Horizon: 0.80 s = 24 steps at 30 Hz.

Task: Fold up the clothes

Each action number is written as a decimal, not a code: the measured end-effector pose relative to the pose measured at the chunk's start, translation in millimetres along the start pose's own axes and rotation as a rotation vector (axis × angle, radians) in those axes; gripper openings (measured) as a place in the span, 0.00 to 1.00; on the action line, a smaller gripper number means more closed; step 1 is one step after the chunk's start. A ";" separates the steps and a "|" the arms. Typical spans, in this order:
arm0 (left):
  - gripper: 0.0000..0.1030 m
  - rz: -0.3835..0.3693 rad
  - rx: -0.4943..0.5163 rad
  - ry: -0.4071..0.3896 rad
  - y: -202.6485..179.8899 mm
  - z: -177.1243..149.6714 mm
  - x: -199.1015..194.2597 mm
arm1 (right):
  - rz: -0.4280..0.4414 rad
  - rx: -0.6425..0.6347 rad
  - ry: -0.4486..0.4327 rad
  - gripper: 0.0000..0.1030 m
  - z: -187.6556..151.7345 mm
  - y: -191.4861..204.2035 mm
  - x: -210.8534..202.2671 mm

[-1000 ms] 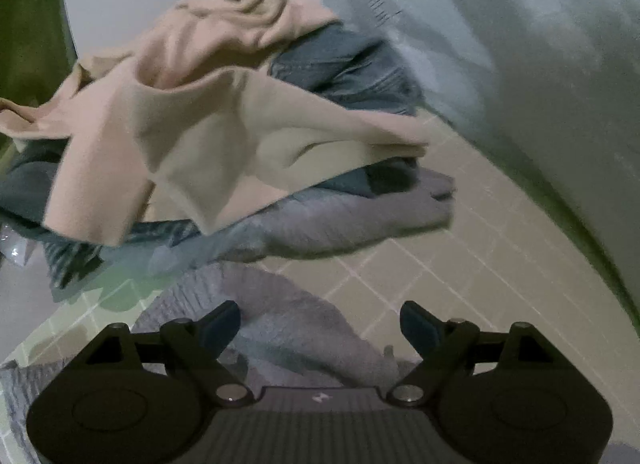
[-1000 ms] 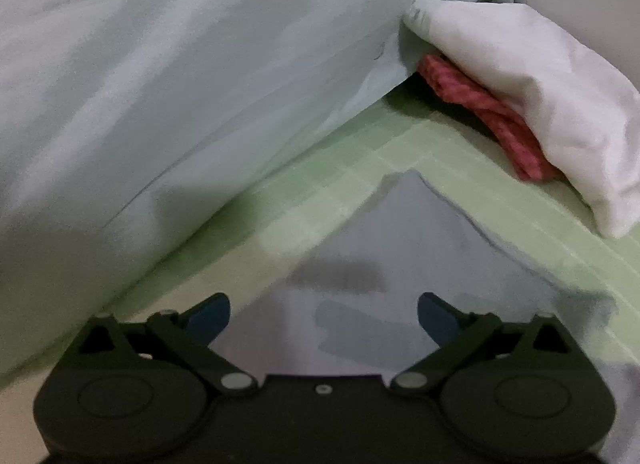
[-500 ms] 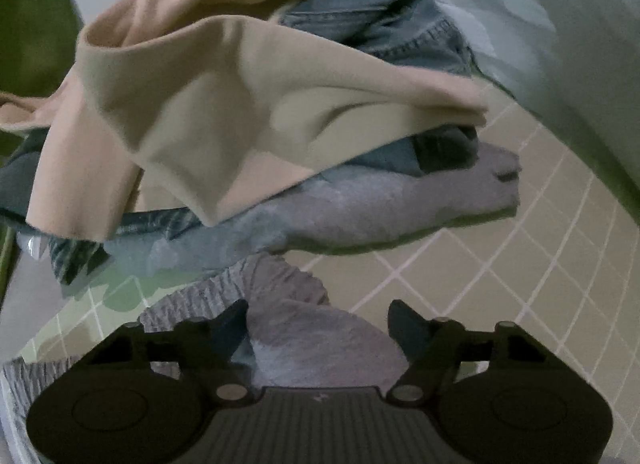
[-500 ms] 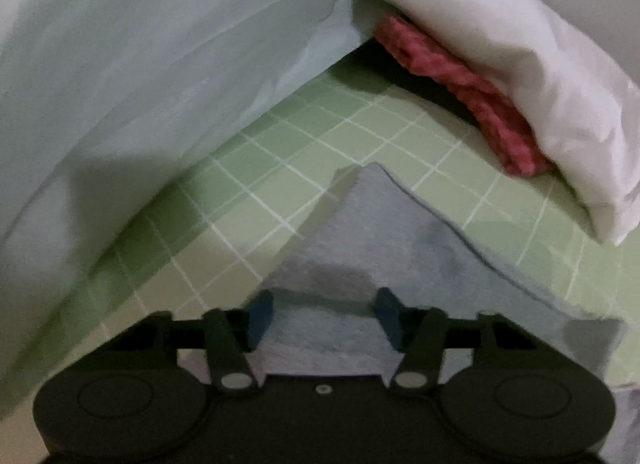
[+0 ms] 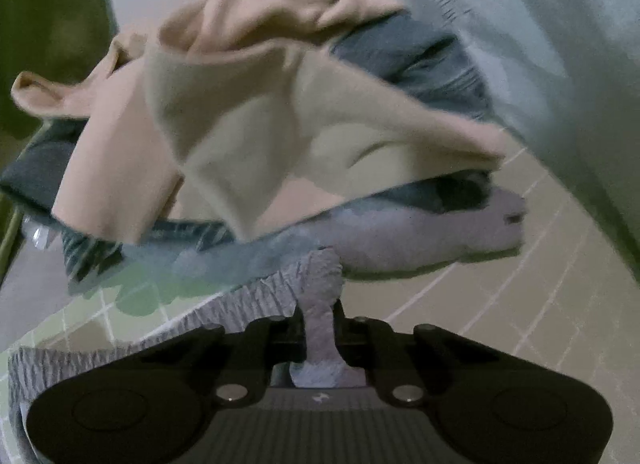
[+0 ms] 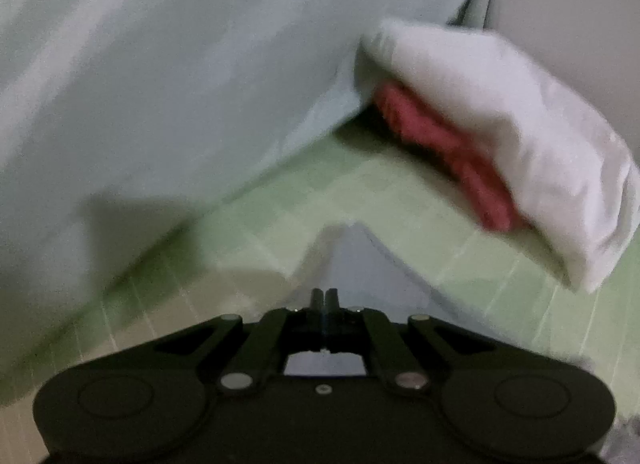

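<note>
left wrist view: the grey garment (image 5: 256,304) lies on the checked sheet (image 5: 500,304) before the clothes pile (image 5: 248,136), its ribbed edge pinched as the left gripper (image 5: 320,320) closes. the right gripper (image 6: 325,300), fully closed, nips its far corner, so it spans both hands.

Under me lies a green checked sheet (image 6: 500,276). A big pale blue blanket (image 6: 180,84) rises along its far edge. To my right a white pillow (image 6: 520,136) rests on a red cloth (image 6: 448,144), both blurred. Behind them stands a plain wall (image 6: 560,4).
</note>
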<state>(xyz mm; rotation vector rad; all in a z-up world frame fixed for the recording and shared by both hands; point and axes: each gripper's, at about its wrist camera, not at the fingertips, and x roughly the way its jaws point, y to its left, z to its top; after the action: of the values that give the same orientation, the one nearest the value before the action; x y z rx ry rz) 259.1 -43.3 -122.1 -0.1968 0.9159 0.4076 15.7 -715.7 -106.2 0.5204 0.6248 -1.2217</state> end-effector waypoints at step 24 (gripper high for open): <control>0.10 -0.045 -0.014 -0.015 -6.2 5.4 3.6 | -0.064 0.140 0.164 0.80 -2.2 21.7 54.8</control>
<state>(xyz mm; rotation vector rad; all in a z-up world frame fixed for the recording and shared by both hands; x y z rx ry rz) 267.6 -46.2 -121.7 -0.2260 0.8923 0.3737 48.1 -746.5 -144.8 0.7279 0.7017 -1.2982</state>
